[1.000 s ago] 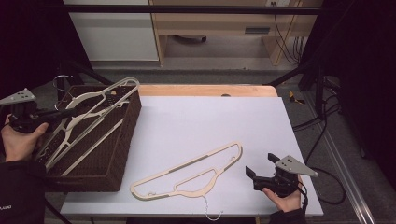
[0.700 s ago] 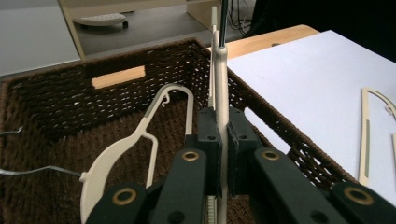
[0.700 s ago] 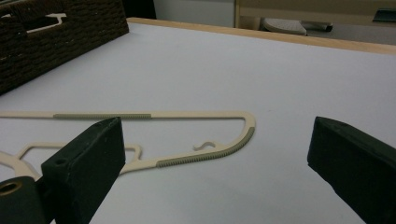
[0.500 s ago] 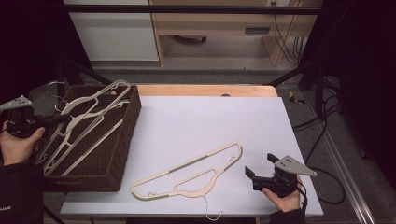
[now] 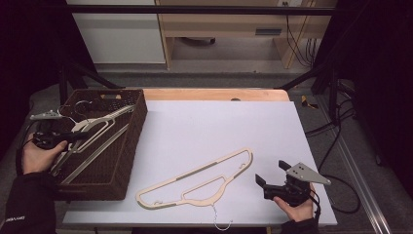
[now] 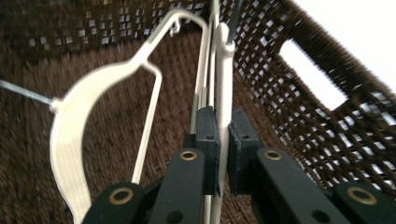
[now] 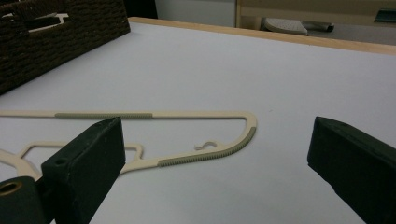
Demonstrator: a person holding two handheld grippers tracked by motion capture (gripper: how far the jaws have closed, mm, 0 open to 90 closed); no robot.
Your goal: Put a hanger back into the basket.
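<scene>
Beyond the far edge of the white surface (image 5: 219, 122), with its strip of bare wood (image 5: 214, 94), we see a grey floor (image 5: 224, 63), a white cabinet (image 5: 114, 36) and a pale wooden desk (image 5: 229, 22) standing on it. A black bar (image 5: 195, 9) runs across the top of the high view, and dark drapes (image 5: 375, 58) close in both sides, leaving the room dim. Past the right edge, black cables (image 5: 336, 122) trail beside a metal rail (image 5: 360, 180) on the floor.

Bright desk, dark surroundings

Overhead light is falling evenly on the white desk (image 5: 219, 126), casting soft shadows, while the room edges are sinking into black; the pale hanger (image 6: 70, 135) is blurring in the left gripper view.
</scene>
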